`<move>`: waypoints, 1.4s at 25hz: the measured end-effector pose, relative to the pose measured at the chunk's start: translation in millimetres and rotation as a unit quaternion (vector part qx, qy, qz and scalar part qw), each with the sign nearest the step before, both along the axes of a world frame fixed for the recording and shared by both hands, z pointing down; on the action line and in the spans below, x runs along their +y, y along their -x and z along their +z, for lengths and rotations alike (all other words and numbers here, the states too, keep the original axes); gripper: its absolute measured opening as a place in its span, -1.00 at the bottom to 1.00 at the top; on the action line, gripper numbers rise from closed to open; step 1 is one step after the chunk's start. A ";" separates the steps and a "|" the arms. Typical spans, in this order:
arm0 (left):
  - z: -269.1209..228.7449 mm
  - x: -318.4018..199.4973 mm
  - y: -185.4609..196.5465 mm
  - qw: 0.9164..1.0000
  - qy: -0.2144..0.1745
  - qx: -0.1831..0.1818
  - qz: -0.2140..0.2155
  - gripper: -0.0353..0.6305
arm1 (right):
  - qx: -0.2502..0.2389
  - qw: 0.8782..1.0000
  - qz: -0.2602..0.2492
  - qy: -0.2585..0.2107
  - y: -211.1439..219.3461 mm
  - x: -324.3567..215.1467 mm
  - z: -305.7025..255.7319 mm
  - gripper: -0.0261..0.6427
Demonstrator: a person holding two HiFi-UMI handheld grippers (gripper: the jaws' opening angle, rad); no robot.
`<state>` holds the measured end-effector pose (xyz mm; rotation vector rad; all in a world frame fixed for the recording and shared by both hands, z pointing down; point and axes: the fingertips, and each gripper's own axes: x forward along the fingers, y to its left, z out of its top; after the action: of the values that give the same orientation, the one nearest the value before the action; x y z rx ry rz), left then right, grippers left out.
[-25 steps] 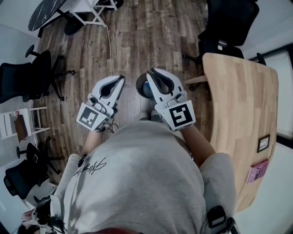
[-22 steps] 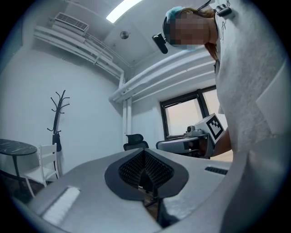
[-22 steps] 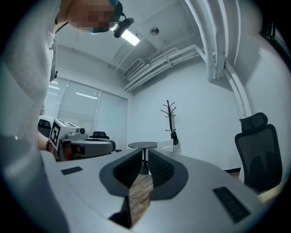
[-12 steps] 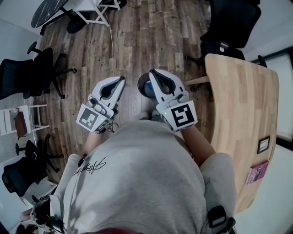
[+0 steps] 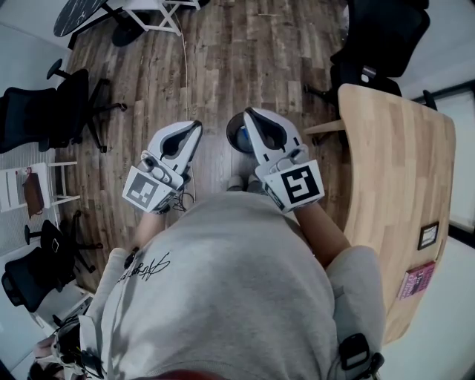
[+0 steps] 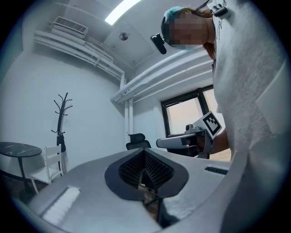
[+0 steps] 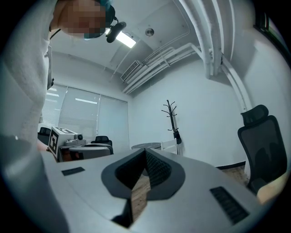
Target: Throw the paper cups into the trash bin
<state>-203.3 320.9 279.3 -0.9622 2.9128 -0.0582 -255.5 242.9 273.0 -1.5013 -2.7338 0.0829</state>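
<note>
The right gripper (image 5: 249, 113) is hovering over the trash bin (image 5: 234, 139), placed for dropping, its fingers just closing together, empty. The left gripper (image 5: 197, 125) is waiting alongside, fingers together.

To the right of your right hand-held gripper (image 5: 248, 113) stands a light wooden desk with a rounded edge (image 5: 393, 185). A pink book (image 5: 417, 279) and a small dark-framed square (image 5: 427, 234) lie on its end nearer you. Past the desk sits a black office chair (image 5: 382, 37). Left of your left hand-held gripper (image 5: 196, 126), another black swivel chair (image 5: 41, 119) stands on the dark wood plank floor (image 5: 245, 52). Far ahead to the left is a round black table (image 5: 78, 13).
</note>
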 end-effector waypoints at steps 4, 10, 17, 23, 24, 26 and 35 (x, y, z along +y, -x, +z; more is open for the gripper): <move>5.7 4.3 -1.1 1.000 0.012 0.008 -0.010 -0.88 | -0.009 1.000 -0.003 -0.004 -1.6 2.0 -0.1 -0.89; 1.3 6.0 -2.3 1.000 -0.001 0.001 -0.008 -0.88 | 0.004 1.000 -0.006 -0.017 -6.0 7.2 5.1 -0.89; 5.7 5.0 -0.3 1.000 -0.005 0.005 -0.010 -0.88 | 0.012 1.000 0.005 -0.005 3.5 1.3 6.9 -0.90; 7.5 6.0 3.0 1.000 0.002 0.007 -0.011 -0.88 | 0.012 1.000 0.011 -0.010 5.8 0.6 9.2 -0.90; 7.6 5.5 3.7 1.000 0.002 0.007 -0.010 -0.88 | 0.011 1.000 0.011 -0.011 6.1 0.4 9.3 -0.90; 7.7 3.7 5.1 1.000 0.001 0.006 -0.009 -0.88 | 0.007 1.000 0.010 -0.013 6.4 -0.4 9.9 -0.90; 8.5 -0.5 11.1 1.000 0.002 0.008 -0.010 -0.88 | 0.008 0.999 0.008 -0.031 9.8 -5.9 18.3 -0.89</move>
<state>-214.5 320.4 287.8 -0.9386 2.9374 -0.0572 -265.3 236.9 291.2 -1.4561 -2.7102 0.0088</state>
